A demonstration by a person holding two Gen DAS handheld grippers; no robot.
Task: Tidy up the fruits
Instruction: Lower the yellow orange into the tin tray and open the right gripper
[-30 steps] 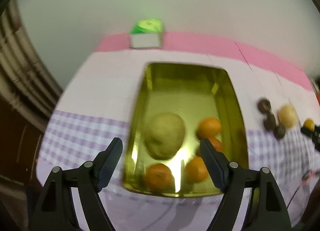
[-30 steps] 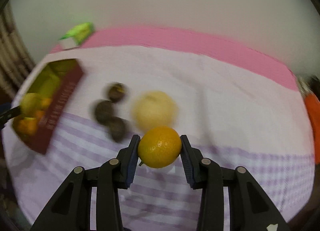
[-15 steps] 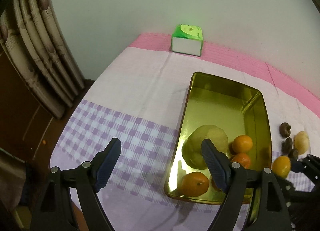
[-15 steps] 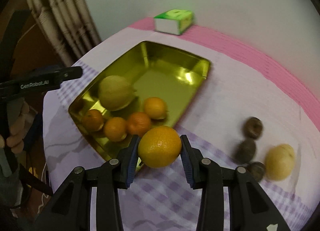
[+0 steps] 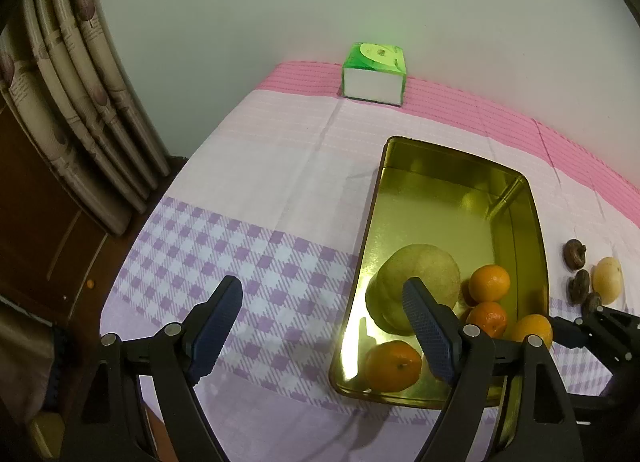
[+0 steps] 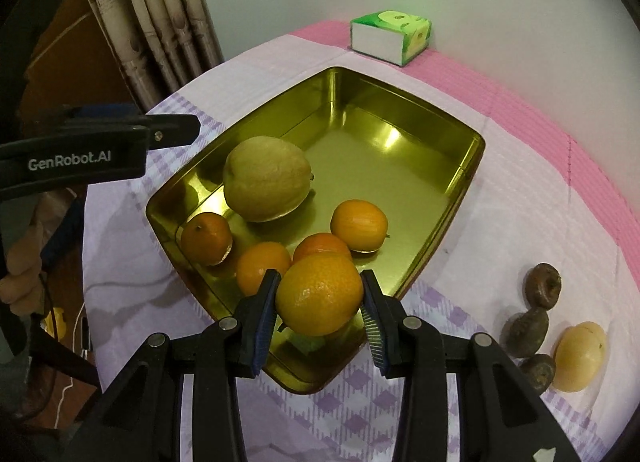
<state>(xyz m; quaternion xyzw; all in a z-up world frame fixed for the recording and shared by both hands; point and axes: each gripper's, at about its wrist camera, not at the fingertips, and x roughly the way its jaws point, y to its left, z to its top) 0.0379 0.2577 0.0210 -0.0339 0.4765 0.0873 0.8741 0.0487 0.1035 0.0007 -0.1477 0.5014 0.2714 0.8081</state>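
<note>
The right hand-held gripper (image 6: 320,304) is pinching an orange (image 6: 319,293) between its two blue pads, holding it over the near corner of the gold tray (image 6: 424,266). The left hand-held gripper (image 5: 322,326) is hanging with its jaws spread wide and nothing between them, one finger over the checked cloth (image 5: 248,258) and the other over the tray's near left part.

Inside the tray, four small oranges are lying close together at the near end: one (image 6: 206,238) by the left wall, two (image 6: 262,266) touching side by side just beyond the held fruit, and one (image 6: 359,225) a little farther right. A large pale green fruit (image 6: 267,178) is sitting just beyond them, near the left wall. The far half of the tray is showing bare metal.

To the right of the tray, on the counter's cloth, three dark wrinkled fruits (image 6: 524,332) are lying in a short row, with a pale yellow fruit (image 6: 578,356) just beside the nearest ones.

At the far edge, on the pink stripe by the wall, a green and white box (image 6: 390,36) is standing. A curtain (image 6: 168,10) is hanging at the far left.
</note>
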